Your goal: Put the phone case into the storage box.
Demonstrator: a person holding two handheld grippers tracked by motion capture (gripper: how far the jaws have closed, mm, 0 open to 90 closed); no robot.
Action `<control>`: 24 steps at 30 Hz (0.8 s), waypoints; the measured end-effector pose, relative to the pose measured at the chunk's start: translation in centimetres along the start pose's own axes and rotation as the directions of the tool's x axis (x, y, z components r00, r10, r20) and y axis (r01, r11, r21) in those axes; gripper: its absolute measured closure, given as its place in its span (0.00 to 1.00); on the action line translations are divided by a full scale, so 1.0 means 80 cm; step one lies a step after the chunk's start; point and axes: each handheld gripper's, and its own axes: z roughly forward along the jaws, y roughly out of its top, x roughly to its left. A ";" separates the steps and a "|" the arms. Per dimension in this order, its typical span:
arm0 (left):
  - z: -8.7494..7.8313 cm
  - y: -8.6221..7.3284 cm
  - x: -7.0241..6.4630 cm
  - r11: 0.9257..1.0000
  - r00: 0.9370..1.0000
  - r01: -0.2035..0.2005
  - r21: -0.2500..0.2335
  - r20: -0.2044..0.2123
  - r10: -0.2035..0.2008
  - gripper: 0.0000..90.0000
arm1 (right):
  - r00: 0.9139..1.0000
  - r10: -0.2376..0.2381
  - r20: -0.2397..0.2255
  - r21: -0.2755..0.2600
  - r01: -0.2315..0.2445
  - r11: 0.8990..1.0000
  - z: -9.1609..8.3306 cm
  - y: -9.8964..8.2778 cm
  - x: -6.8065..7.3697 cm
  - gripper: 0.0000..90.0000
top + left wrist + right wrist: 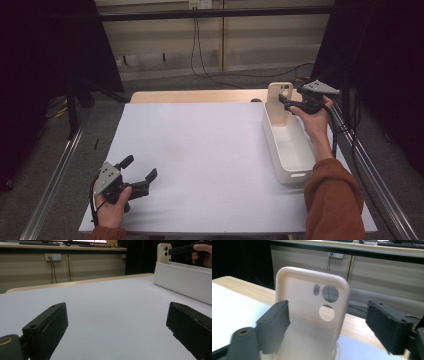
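Observation:
A cream phone case point(278, 104) stands upright at the far end of a white bin point(280, 161), its camera holes near the top. My right gripper point(286, 103) hovers at the case's right side, open; in the right gripper view point(328, 306) the jaws stand wide apart with the case point(312, 322) between and just beyond them, not pinched. My left gripper point(140, 168) rests open near the table's front left corner, nothing between its fingers. From the left gripper view point(117, 312) the case point(163, 252) and the bin point(180, 278) appear far off at the right.
A white sheet point(200, 150) covers most of the wooden table point(200, 96). Metal rails point(55, 185) run along both sides. Dark curtains flank the scene, and cables point(200, 60) hang down the back wall.

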 end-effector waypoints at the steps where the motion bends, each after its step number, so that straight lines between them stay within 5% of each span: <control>1: 0.000 0.000 0.000 1.000 1.000 -0.003 -0.001 0.000 0.003 0.04 | 1.000 0.004 0.003 -0.002 -0.004 1.000 0.000 0.000 0.001 0.14; 7: 0.001 0.001 0.001 1.000 1.000 -0.007 0.001 0.001 0.007 0.04 | 0.999 0.032 0.012 -0.008 -0.032 0.999 -0.002 0.002 0.003 0.02; 24: 0.004 0.002 0.001 1.000 1.000 0.001 -0.002 -0.012 -0.001 0.04 | 0.998 0.055 -0.006 -0.029 -0.055 0.998 -0.019 0.001 0.008 0.00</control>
